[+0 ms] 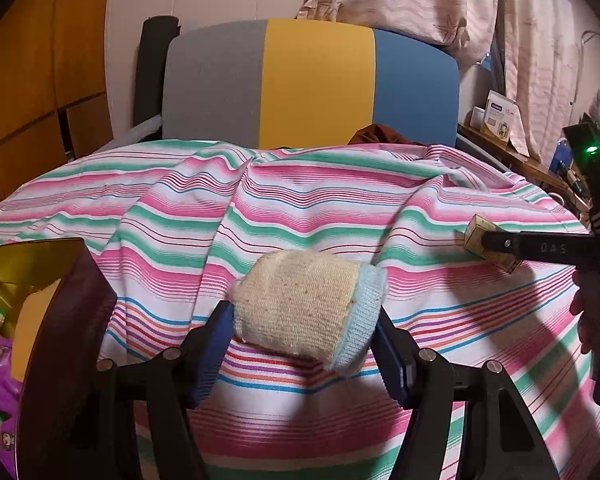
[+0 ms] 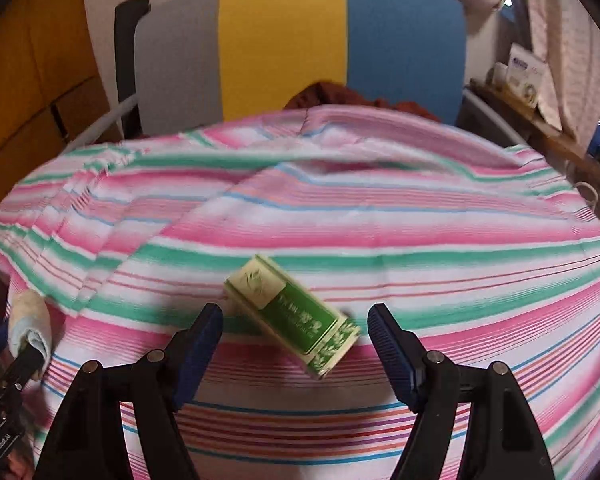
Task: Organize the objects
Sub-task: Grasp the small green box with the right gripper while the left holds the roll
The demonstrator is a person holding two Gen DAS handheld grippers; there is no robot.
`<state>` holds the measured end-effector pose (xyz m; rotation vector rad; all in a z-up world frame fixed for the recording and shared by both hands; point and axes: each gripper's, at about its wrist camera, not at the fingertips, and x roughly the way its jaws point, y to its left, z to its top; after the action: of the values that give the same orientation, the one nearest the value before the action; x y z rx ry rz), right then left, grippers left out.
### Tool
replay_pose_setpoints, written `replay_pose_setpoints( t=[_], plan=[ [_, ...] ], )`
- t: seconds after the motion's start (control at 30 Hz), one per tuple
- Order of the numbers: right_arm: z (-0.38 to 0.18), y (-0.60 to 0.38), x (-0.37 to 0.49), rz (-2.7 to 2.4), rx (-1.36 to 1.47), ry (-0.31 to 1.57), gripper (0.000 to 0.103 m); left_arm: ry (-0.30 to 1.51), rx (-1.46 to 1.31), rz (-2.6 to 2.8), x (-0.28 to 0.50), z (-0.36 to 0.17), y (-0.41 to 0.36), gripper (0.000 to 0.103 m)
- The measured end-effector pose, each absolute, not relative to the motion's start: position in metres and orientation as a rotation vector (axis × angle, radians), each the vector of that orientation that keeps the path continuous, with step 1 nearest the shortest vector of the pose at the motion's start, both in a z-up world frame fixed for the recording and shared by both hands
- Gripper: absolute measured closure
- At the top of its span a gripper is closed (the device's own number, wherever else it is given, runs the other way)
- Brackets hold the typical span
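While its two blue pads are pressed against either side of a rolled beige sock (image 1: 306,306) with a pale blue cuff, the left claw (image 1: 304,350) is seen clamped on that sock just above the striped cloth (image 1: 300,208). The right claw (image 2: 294,350) is held apart, and a green box (image 2: 292,316) is seen lying tilted between its fingers on the cloth. Beyond both claws, a grey, yellow and blue chair back (image 1: 312,80) is visible.

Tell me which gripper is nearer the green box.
Right. The right gripper is open with the green box lying between its fingers; the left gripper is off to the side, around a rolled sock.
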<state>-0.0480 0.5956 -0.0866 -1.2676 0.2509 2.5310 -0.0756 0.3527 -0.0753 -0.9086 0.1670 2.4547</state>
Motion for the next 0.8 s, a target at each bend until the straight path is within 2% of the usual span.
replay_pose_setpoints(
  t=[0.07,0.13,0.17,0.2,0.3,0.4,0.8],
  plan=[
    [-0.091,0.59,-0.048,2.519,-1.268,0.223,0.03,0.18,-0.909,2.455,-0.075,-0.076,0.355,0.036],
    [-0.094,0.589,-0.044,2.514,-1.234,0.282,0.042,0.181,-0.91,2.454,-0.075,-0.076,0.355,0.036],
    [-0.096,0.59,-0.043,2.512,-1.221,0.331,0.053,0.174,-0.913,2.452,-0.075,-0.076,0.354,0.036],
    [-0.097,0.591,-0.042,2.505,-1.21,0.386,0.06,0.169,-0.915,2.45,-0.076,-0.076,0.354,0.036],
    [-0.099,0.588,-0.037,2.503,-1.136,0.483,0.065,0.161,-0.919,2.446,-0.076,-0.077,0.353,0.035],
    [-0.097,0.581,-0.037,2.532,-1.131,0.49,0.068,0.158,-0.92,2.444,-0.077,-0.077,0.353,0.035],
    [-0.093,0.529,0.023,2.553,-1.033,0.669,0.069,0.147,-0.934,2.434,-0.079,-0.079,0.353,0.034]
  ],
)
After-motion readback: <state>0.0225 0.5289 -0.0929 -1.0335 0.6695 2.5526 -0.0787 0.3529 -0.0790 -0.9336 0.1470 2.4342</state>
